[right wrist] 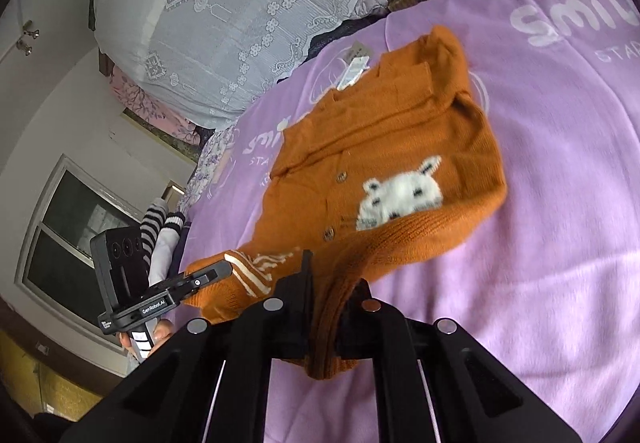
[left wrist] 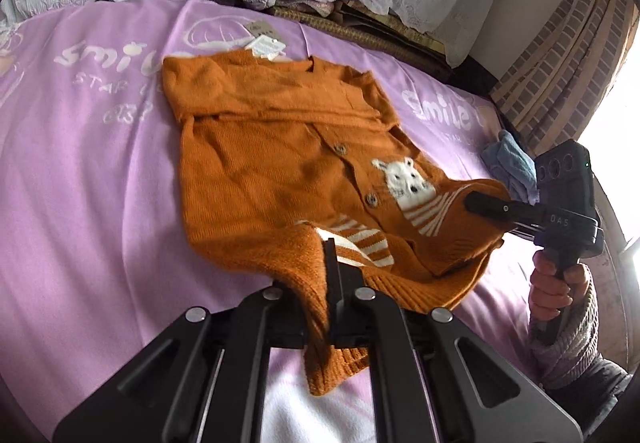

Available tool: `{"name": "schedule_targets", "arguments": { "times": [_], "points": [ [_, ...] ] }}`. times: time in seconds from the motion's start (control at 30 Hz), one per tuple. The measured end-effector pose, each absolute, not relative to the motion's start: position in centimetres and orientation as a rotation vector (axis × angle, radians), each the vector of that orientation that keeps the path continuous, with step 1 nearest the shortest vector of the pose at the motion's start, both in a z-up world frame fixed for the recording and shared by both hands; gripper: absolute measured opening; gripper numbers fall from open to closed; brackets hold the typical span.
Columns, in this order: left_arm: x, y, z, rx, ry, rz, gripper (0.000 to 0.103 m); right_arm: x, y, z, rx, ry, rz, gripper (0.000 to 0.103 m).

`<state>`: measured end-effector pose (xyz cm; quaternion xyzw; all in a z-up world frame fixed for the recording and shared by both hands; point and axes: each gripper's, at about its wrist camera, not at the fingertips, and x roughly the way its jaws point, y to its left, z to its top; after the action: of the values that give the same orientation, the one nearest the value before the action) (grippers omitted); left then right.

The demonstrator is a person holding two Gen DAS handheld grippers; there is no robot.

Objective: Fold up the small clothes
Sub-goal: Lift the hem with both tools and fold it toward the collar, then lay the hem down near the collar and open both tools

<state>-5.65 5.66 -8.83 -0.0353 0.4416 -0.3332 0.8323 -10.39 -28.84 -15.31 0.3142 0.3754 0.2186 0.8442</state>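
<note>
I have both claws pinching the hem of the orange cardigan (left wrist: 260,163): left gripper (left wrist: 332,263) and right gripper (right wrist: 320,283) lift it off the purple blanket (left wrist: 80,163)

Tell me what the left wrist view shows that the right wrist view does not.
Only the left wrist view: a blue cloth at the bed's edge and a brick-patterned wall. Only the right wrist view: a dark window and striped clothing. Both: the orange cardigan, its hem pinched by the left gripper and right gripper, lying on the purple blanket.
</note>
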Motion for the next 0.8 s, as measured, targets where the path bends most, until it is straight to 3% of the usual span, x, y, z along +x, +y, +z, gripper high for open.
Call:
{"name": "schedule_targets", "arguments": {
  "times": [0.8],
  "points": [
    [3.5, 3.7, -5.9, -0.114, 0.855, -0.602, 0.005, -0.9, -29.5, -12.9, 0.747, 0.713, 0.431, 0.009]
  ]
}}
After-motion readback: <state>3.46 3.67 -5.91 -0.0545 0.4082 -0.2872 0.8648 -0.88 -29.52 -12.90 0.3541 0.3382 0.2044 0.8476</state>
